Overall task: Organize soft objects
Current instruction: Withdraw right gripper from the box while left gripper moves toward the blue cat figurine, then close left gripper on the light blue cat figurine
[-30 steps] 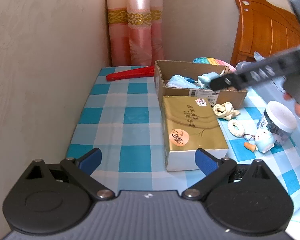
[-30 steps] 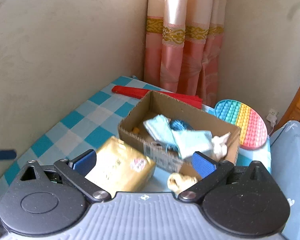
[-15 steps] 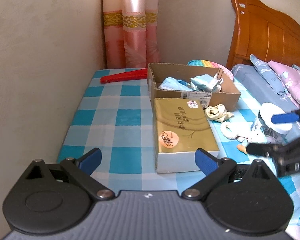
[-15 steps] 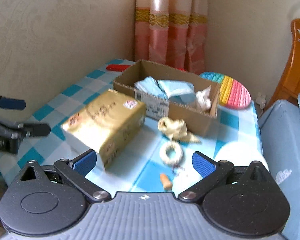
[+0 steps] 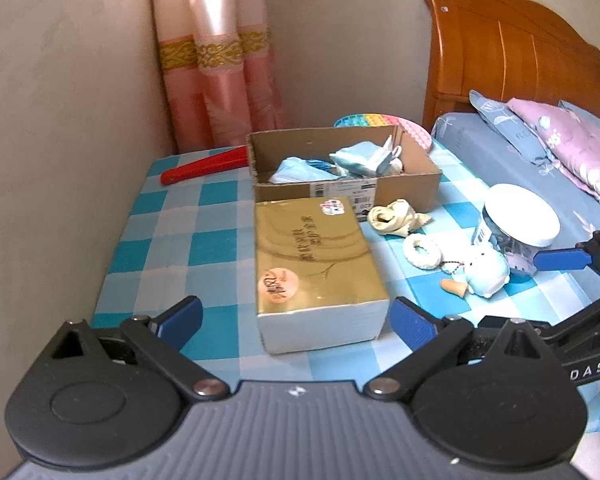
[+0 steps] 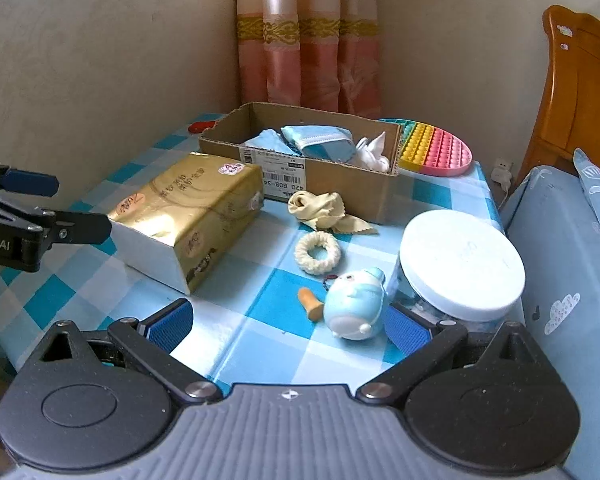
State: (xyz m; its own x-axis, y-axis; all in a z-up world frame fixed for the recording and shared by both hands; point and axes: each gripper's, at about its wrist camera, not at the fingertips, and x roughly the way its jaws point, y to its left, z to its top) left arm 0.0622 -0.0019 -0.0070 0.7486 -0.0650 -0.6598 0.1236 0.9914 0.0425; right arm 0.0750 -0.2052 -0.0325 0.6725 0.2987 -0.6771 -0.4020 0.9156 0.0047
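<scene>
left gripper and right gripper, both spread wide and holding nothing, hover over the near edge of the checked desk. blue plush toy lies just ahead of the right gripper beside its right fingertip, the white fluffy ring and cream cloth farther ahead. the cardboard box holding blue and white soft items stands beyond them; the gold tissue pack sits directly ahead of the left gripper.

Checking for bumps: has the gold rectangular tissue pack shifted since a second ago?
No. The gold tissue pack keeps its far end against the cardboard box; only the cameras moved.
</scene>
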